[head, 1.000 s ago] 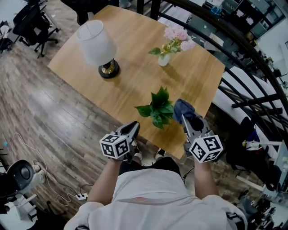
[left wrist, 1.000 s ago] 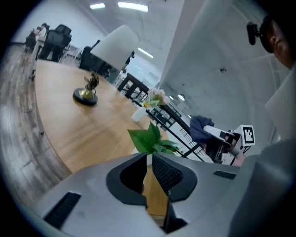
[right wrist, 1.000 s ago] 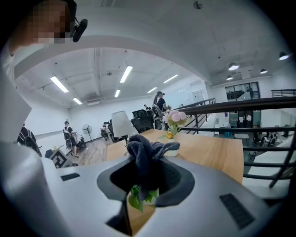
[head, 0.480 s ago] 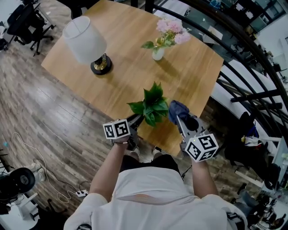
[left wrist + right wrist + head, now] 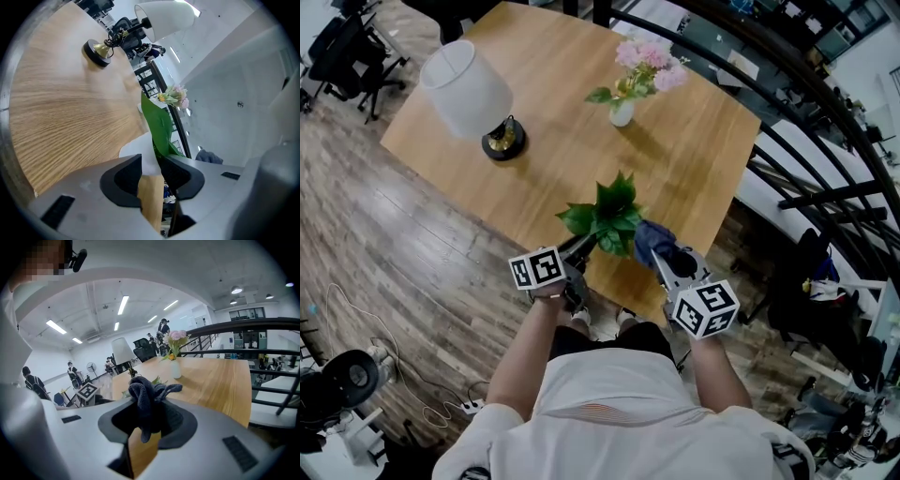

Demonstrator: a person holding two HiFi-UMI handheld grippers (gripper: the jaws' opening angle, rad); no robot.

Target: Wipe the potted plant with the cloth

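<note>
Two tools, left (image 5: 151,171) just opened round pot (image 5: 136,146); right (image 5: 147,420) gripping cloth (image 5: 143,397)

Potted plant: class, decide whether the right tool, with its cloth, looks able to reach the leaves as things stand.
Probably yes: the cloth in the right tool sits right beside the leaves of the potted plant, with nothing between them.

At bottom centre the gripper (image 5: 146,425) has its fingers (image 5: 180,427) clamped on a dark blue cloth (image 5: 149,401), which bunches up above them. Just behind the cloth, the plant (image 5: 157,379) shows a few green leaves. The wooden surface (image 5: 215,380) fills centre right, bearing a flower vase (image 5: 176,369) and, farther back at centre, a lamp (image 5: 123,352).
</note>
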